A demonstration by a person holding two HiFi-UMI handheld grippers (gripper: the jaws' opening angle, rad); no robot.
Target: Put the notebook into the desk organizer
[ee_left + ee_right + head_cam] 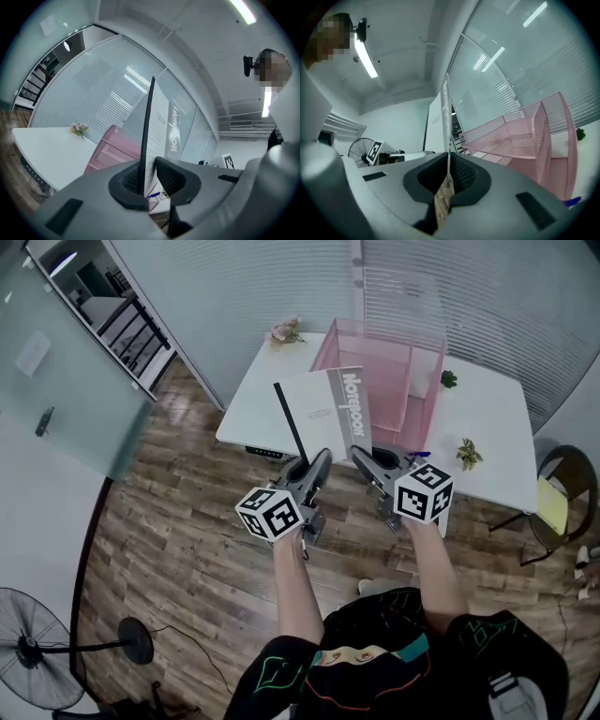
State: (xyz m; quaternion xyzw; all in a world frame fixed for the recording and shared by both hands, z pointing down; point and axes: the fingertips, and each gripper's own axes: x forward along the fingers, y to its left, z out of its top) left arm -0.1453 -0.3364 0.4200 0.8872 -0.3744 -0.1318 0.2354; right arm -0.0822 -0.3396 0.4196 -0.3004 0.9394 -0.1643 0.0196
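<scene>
Black ribbed pads [171, 176] of the left gripper [147, 180] are closed on the thin black cover edge of the notebook [161, 126], which rises straight up from between them. The right gripper [449, 176] has its jaws all but together, pinching a pale, thin edge of the same notebook [440, 122].

From the head view, both forearms reach forward from the body, side by side. The left gripper [319, 457] and right gripper [361, 454] lie level and angle in towards each other at the notebook's lower edge. The notebook [328, 413] stands upright in the air at the near edge of the white table [487, 418]. It is in front of the pink mesh desk organizer [412, 362], not in it.
</scene>
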